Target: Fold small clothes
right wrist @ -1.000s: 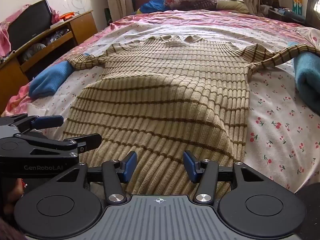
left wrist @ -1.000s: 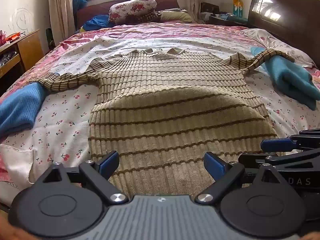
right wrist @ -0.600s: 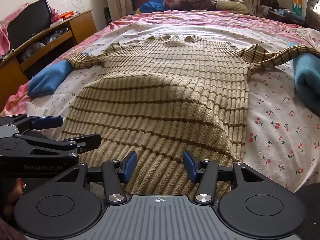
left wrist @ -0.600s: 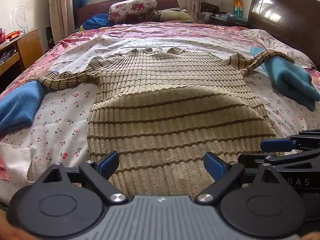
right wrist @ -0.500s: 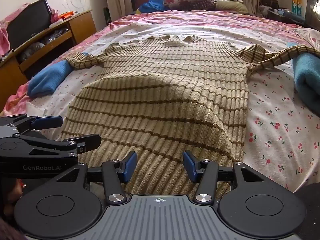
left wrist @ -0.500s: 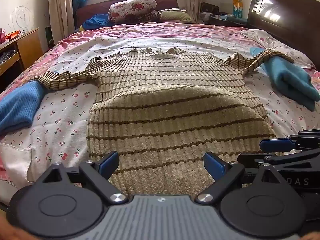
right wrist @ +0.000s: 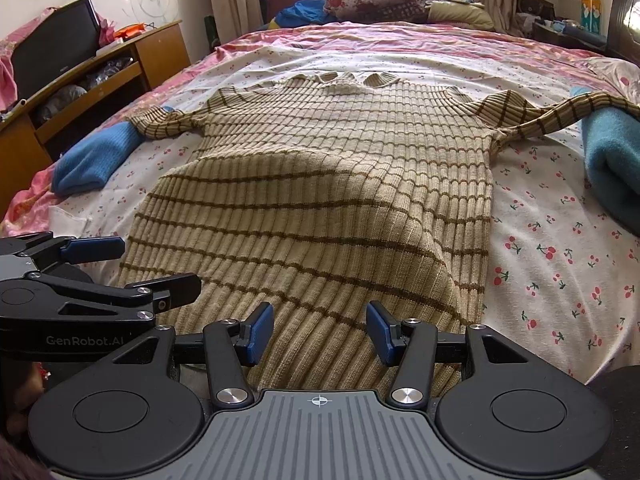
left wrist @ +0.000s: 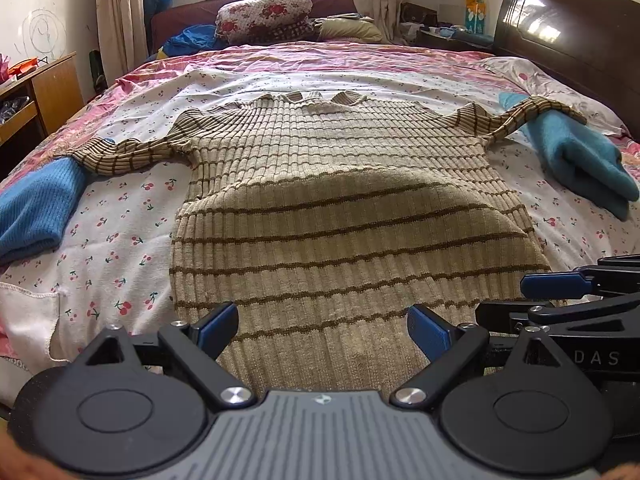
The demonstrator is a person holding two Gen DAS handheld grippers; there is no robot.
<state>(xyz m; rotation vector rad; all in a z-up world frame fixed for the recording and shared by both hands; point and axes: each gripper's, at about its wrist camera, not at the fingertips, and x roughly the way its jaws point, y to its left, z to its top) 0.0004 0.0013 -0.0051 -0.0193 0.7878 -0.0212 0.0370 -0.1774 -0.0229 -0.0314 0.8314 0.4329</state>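
Observation:
A beige ribbed sweater with thin brown stripes lies spread flat on the bed, collar far, hem near, sleeves out to both sides. It also shows in the right wrist view. My left gripper is open and empty, just above the hem. My right gripper is open and empty, over the hem's right part. The right gripper shows at the right edge of the left wrist view; the left gripper shows at the left of the right wrist view. Each sleeve end rests on a blue garment.
A folded blue knit lies left of the sweater, a teal one right. The cherry-print sheet covers the bed. Pillows are at the far end, a dark headboard right, a wooden desk left.
Both grippers stay open by the hem. The left wrist view has shifted very slightly; the sweater has not moved.

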